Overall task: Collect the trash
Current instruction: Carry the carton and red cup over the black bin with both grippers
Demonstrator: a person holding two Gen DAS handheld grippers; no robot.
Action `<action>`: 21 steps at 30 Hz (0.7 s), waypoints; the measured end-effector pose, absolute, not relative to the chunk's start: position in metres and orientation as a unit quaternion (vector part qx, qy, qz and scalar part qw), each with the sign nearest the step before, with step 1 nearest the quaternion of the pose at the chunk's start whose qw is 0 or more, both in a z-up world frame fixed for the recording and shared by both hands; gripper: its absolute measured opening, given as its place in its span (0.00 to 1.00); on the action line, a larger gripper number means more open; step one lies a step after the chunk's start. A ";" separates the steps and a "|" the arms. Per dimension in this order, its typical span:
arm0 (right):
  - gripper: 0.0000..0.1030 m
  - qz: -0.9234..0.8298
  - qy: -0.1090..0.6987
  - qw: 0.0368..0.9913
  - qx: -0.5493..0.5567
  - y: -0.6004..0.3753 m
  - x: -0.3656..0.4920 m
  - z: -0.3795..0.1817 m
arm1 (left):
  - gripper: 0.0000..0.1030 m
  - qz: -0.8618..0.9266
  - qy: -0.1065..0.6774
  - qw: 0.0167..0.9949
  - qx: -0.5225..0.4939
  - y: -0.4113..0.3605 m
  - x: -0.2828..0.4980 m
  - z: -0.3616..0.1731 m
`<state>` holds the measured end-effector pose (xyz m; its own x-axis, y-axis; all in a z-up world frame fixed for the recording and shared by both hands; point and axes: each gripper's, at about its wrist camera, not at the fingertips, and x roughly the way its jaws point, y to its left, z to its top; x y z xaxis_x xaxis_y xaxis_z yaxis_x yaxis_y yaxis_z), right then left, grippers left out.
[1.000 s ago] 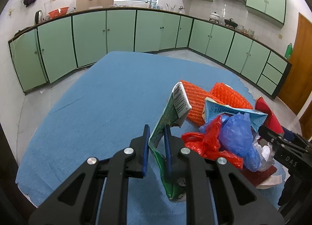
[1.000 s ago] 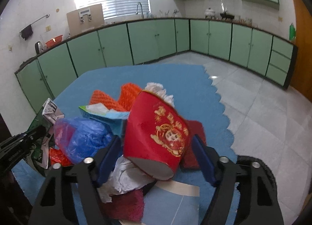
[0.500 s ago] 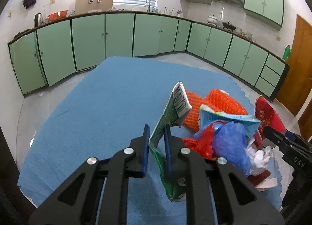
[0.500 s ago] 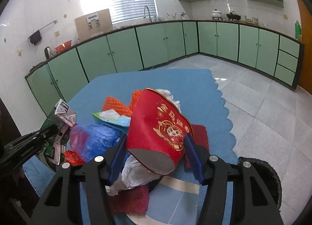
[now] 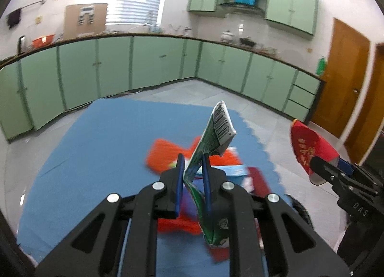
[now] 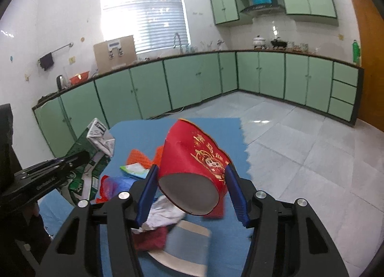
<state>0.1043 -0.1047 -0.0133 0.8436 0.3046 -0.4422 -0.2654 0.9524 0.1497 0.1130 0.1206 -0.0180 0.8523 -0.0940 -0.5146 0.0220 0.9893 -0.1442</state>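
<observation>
Trash rides in both grippers now, with more of it heaped on the blue mat (image 5: pixel 100 147) below; the left gripper (image 5: pixel 193 169) clenches a flattened green carton (image 5: pixel 211 142) near its fold, barcode end poking up and away; the right gripper (image 6: pixel 190 181) has a red paper cup (image 6: pixel 192 157) between its blue pads, jaws closing on the cup's walls near the base, mouth tipped away toward the far cabinets. Both pieces look light, by my read; the carton is thin card, floppy past the pinch, so a hold near the crease suits it; the cup is hollow and crushable, so it wants a gentle squeeze low on the wall where the bottom stiffens it.

Left wrist view shows the carton's barcode and its printed lower end hanging under the jaws, plus the cup side-on at far right; the heap beneath is blurred. Right wrist view gives what that 1 cannot: the cup's grey underside, the orange mesh (image 6: pixel 139 157), a blue plastic bag (image 6: pixel 120 183), white crumpled paper (image 6: pixel 163 212) and dark red cloth (image 6: pixel 151 238) lying on the mat.
</observation>
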 end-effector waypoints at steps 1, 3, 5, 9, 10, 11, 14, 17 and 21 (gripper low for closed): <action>0.54 0.143 0.234 0.961 0.043 -0.112 0.102 -0.011 | 0.13 -0.040 0.269 0.960 -0.065 0.112 0.115 -0.017; 0.54 0.134 0.231 0.963 0.040 -0.123 0.097 -0.012 | 0.13 -0.070 0.267 0.959 -0.063 0.087 0.116 -0.015; 0.54 0.126 0.235 0.963 0.037 -0.134 0.094 -0.015 | 0.13 -0.092 0.270 0.957 -0.060 0.065 0.118 -0.018; 0.54 0.101 0.237 0.965 0.048 -0.162 0.087 -0.022 | 0.13 -0.130 0.284 0.948 -0.061 0.025 0.125 -0.027; 0.54 0.093 0.238 0.965 0.053 -0.171 0.085 -0.024 | 0.13 -0.139 0.285 0.947 -0.059 0.015 0.126 -0.029; 0.54 0.083 0.238 0.966 0.060 -0.182 0.083 -0.026 | 0.13 -0.146 0.286 0.945 -0.057 0.006 0.128 -0.031; 0.54 0.057 0.241 0.967 0.064 -0.207 0.081 -0.030 | 0.13 -0.170 0.291 0.940 -0.055 -0.018 0.134 -0.038; 0.54 0.035 0.247 0.966 0.066 -0.230 0.078 -0.036 | 0.13 -0.197 0.297 0.933 -0.056 -0.046 0.144 -0.045; 0.54 0.010 0.254 0.964 0.077 -0.255 0.076 -0.047 | 0.13 -0.227 0.301 0.925 -0.049 -0.080 0.156 -0.059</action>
<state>0.0763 -0.2549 -0.0466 0.8711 0.0585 -0.4876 0.0193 0.9880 0.1530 0.1555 -0.0803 -0.0587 0.7164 -0.4491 -0.5339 0.3905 0.8923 -0.2265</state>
